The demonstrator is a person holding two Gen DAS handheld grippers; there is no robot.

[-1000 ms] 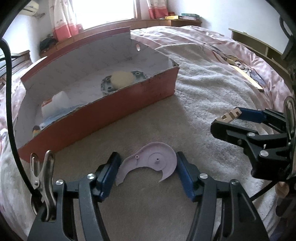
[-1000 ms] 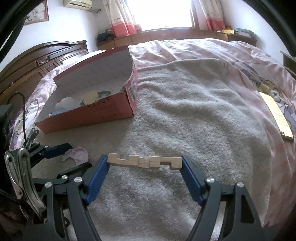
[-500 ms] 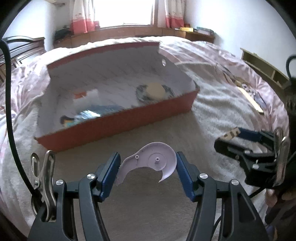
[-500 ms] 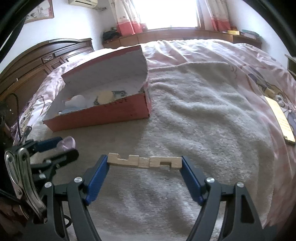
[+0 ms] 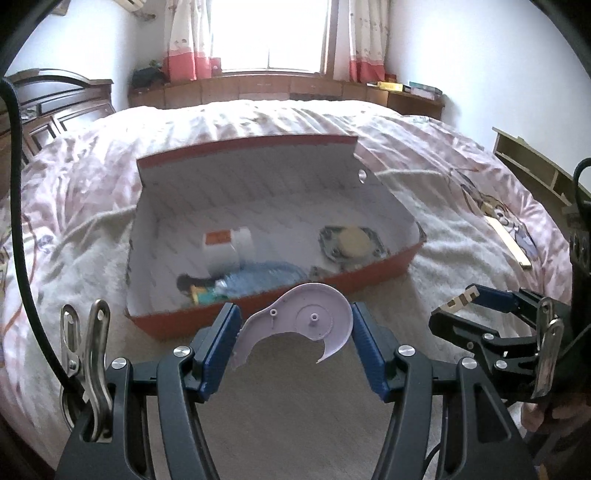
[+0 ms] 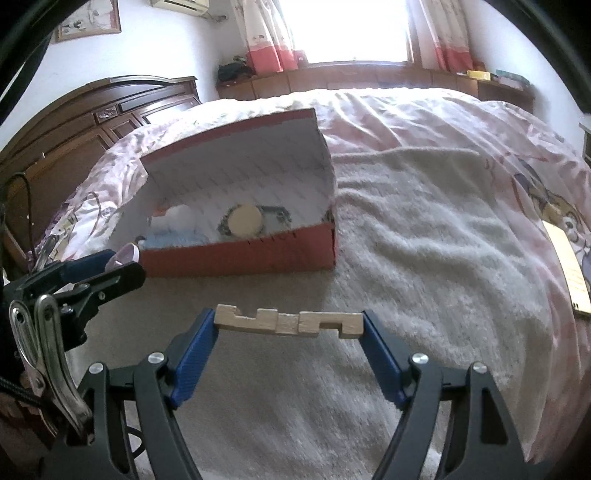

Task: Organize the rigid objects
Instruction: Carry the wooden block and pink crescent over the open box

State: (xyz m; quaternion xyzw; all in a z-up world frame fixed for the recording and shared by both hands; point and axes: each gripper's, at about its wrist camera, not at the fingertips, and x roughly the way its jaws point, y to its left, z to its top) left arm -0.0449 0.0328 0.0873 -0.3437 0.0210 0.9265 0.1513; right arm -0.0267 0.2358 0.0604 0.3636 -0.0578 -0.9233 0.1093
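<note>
Since the earlier frames, both hand-held grippers have been raised, and more of the red cardboard box [image 5: 273,236] interior is seen. The left hand-held gripper [image 5: 295,332] is clamped on a lilac plastic shell [image 5: 314,317], the right hand-held gripper [image 6: 288,326] on a notched wooden piece [image 6: 288,322]. A cream towel [image 6: 424,229] is spread over the bed [image 6: 424,110] beneath a bright window [image 5: 269,33].

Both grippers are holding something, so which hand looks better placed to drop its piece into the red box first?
Probably the left. The left gripper holds the lilac plastic piece right at the box's near wall; the right gripper, gripping the wooden piece, sits farther back and off to the side.
</note>
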